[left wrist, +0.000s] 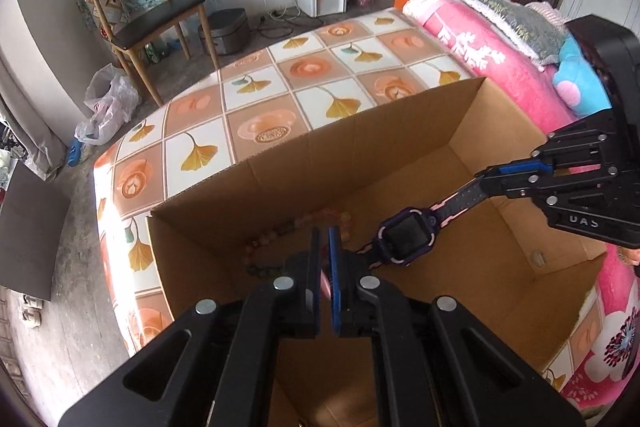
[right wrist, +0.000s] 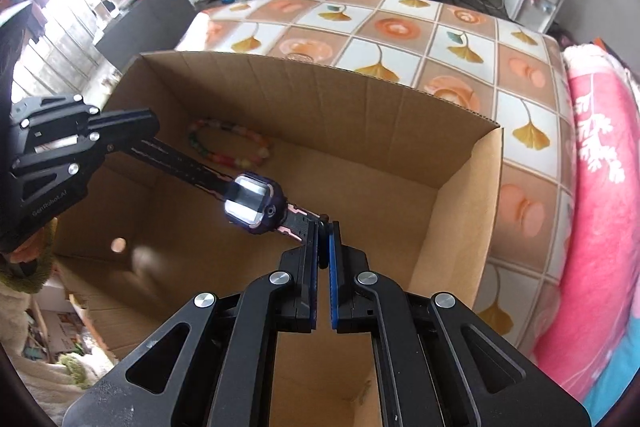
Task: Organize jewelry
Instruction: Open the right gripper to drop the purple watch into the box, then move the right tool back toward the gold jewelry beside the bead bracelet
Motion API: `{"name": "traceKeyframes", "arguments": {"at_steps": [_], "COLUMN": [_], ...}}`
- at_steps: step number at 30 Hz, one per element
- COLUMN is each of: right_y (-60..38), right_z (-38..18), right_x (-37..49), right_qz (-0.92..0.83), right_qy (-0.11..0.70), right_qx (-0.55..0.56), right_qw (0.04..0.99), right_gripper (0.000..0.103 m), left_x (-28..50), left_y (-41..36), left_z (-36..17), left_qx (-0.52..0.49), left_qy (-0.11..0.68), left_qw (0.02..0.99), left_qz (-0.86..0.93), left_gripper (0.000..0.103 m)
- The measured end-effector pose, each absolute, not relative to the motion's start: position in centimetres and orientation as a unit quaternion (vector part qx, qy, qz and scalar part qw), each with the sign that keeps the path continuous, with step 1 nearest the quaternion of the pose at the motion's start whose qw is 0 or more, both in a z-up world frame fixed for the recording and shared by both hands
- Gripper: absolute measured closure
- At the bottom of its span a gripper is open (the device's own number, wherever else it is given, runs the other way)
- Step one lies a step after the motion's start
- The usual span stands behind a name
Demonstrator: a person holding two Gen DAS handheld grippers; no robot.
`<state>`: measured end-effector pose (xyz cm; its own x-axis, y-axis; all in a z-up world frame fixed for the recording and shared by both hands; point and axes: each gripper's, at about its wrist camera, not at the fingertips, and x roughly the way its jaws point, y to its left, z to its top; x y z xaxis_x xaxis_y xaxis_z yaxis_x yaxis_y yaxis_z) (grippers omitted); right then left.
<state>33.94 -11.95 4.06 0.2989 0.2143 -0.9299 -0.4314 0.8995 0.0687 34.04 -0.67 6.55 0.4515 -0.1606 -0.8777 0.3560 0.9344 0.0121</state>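
Both claws hold one watch [right wrist: 256,205] stretched between them over the open box [right wrist: 452,211]. The left claw [left wrist: 325,239] is clamped on one strap end, the right claw [right wrist: 323,239] on the other, each pair of jaws nearly together with only the thin strap between. The watch hangs in the air above the box floor, face up, its long axis running straight from one claw to the other across the box's width. Neither hand is nearer: the watch body sits roughly midway, a little closer to the right claw.

A bead bracelet [right wrist: 230,145] already lies on the box floor near the far wall, beyond the watch and clear of it. The box rests on the tile-patterned desk [right wrist: 400,23].

The next move is likely to lower and release, so what matters is that the floor directly under the strap is bare.
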Motion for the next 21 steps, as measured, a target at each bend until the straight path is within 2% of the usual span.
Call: {"name": "traceKeyframes", "arguments": {"at_steps": [1, 3, 5, 11, 12, 14, 15, 21], "right_y": [-11.9, -11.9, -12.0, -13.2, -13.5, -14.2, -14.5, -17.1], "right_z": [4.1, 4.3, 4.8, 6.8, 7.5, 9.0, 9.9, 15.2], "right_x": [33.9, 33.8, 33.6, 32.7, 32.4, 31.6, 31.0, 25.8], "right_qz": [0.198, 0.193, 0.191, 0.187, 0.189, 0.195, 0.195, 0.197], "right_qy": [0.555, 0.547, 0.539, 0.509, 0.5, 0.479, 0.466, 0.391], "right_qx": [-0.102, -0.112, -0.115, -0.104, -0.095, -0.08, -0.072, -0.021], "right_qw": [0.802, 0.807, 0.812, 0.834, 0.84, 0.852, 0.86, 0.899], "right_gripper": [0.094, 0.089, 0.082, 0.074, 0.073, 0.064, 0.063, 0.051], "left_x": [34.3, 34.5, 34.4, 33.2, 32.9, 31.5, 30.8, 24.6], "left_y": [-0.7, -0.4, 0.0, 1.8, 1.9, 2.6, 2.9, 6.0], "left_z": [6.3, 6.1, 6.4, 8.9, 9.5, 11.2, 11.9, 16.6], "left_qx": [0.096, 0.088, 0.081, 0.051, 0.049, 0.045, 0.043, 0.023], "left_qy": [0.508, 0.514, 0.507, 0.473, 0.464, 0.438, 0.427, 0.353], "left_qw": [0.842, 0.84, 0.846, 0.868, 0.874, 0.888, 0.894, 0.929], "left_qz": [-0.152, -0.148, -0.145, -0.138, -0.138, -0.134, -0.132, -0.113], "left_gripper": [0.095, 0.076, 0.076, 0.07, 0.066, 0.059, 0.052, 0.029]}}
